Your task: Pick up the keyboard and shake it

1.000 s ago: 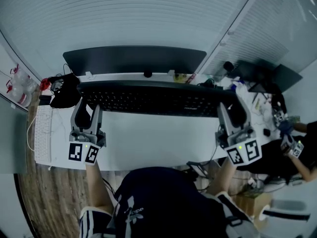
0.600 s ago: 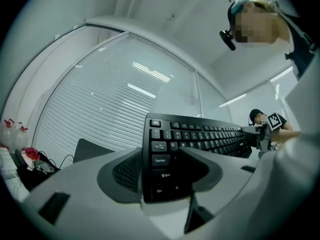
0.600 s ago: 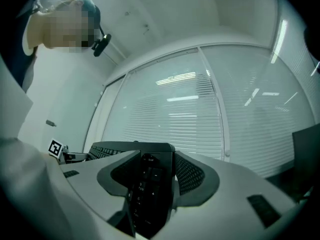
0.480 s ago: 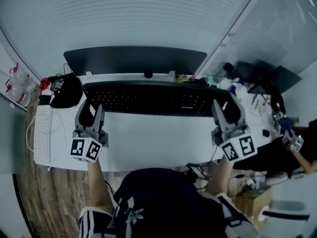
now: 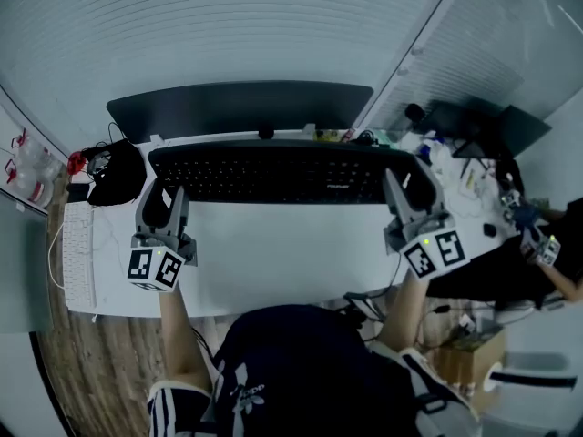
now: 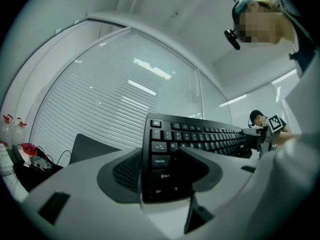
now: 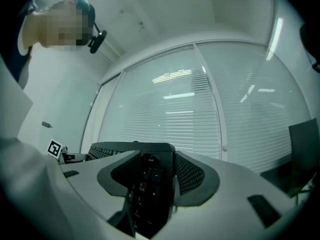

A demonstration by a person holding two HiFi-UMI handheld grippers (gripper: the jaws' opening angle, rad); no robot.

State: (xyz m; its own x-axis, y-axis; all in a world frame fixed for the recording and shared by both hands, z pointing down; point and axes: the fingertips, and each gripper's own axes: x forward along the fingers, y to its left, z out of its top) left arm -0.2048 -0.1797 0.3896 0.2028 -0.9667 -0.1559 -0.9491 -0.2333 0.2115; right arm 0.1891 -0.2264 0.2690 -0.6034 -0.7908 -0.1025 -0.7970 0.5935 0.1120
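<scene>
Shifting slightly up and leftward in the head view since a second ago, the left gripper (image 5: 162,197) is clamping the left end of the black keyboard (image 5: 282,176), jaws pinching by the Caps Lock and Shift keys. The right gripper (image 5: 412,188) is clenching the number-pad end likewise. Spanning between them, the keyboard is hanging over the white desk (image 5: 273,262). Beyond it a dark monitor (image 5: 241,107) is standing. Outward of the left gripper, a black bundle (image 5: 114,176) and a white keyboard (image 5: 77,248) are lying.

The keyboard (image 6: 200,136) bears the key labels "CapsLock", "Shift", "Ctrl" and "Q".
</scene>
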